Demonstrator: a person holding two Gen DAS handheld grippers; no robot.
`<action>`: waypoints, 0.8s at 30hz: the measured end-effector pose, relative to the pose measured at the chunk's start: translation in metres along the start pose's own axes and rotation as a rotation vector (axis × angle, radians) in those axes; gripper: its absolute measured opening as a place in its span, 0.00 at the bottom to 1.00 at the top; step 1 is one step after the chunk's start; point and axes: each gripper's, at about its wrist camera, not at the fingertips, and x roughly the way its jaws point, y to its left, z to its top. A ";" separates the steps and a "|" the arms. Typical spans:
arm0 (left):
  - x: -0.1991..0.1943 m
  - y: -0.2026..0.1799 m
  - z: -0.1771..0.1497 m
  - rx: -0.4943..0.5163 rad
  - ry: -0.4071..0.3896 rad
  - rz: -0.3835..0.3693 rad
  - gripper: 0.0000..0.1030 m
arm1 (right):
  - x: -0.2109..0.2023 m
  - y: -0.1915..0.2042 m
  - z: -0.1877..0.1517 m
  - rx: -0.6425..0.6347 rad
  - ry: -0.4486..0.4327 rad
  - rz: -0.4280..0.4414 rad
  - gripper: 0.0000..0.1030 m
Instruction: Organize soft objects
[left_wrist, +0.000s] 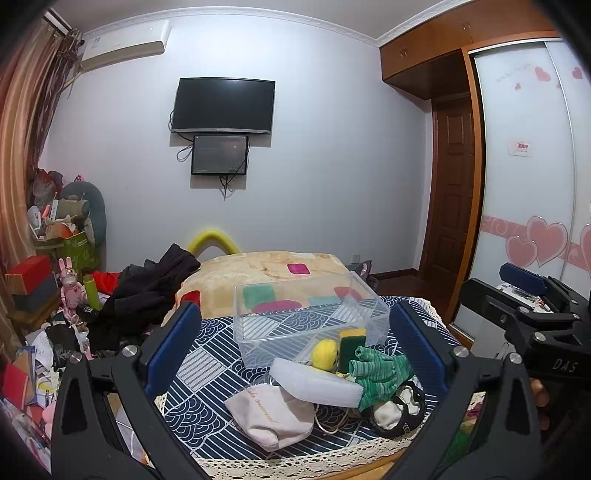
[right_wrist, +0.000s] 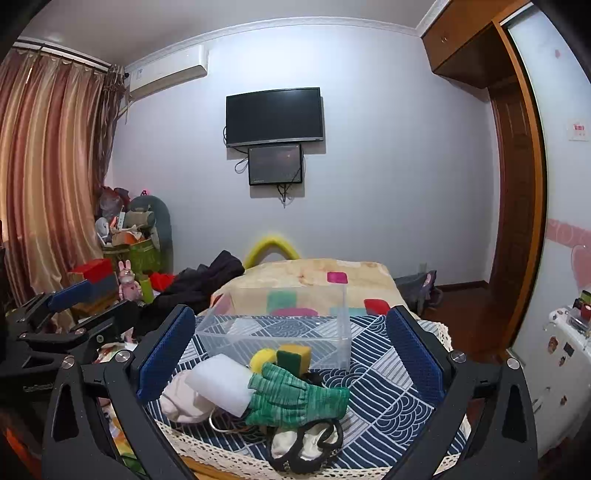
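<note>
Dim, cool indoor light, soft shadows, strong fisheye bending, dark vignetted corners, perhaps slightly soft.

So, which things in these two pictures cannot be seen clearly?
- Yellow round soft toy: right wrist view, mostly behind the white foam block.
- Cream fabric pouch: right wrist view, partly covered by that block.
- Cream-and-black item: left wrist view, partly under the green knitted glove; its kind is unclear.
</note>
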 end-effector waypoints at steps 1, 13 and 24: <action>0.000 0.000 0.000 0.000 0.000 0.000 1.00 | 0.000 0.000 0.000 0.000 0.000 0.000 1.00; -0.001 0.001 0.001 -0.003 -0.002 0.002 1.00 | -0.001 0.002 0.001 0.003 -0.003 -0.001 1.00; -0.001 0.002 0.001 -0.002 -0.001 0.003 1.00 | -0.003 0.003 0.003 -0.002 -0.010 0.003 1.00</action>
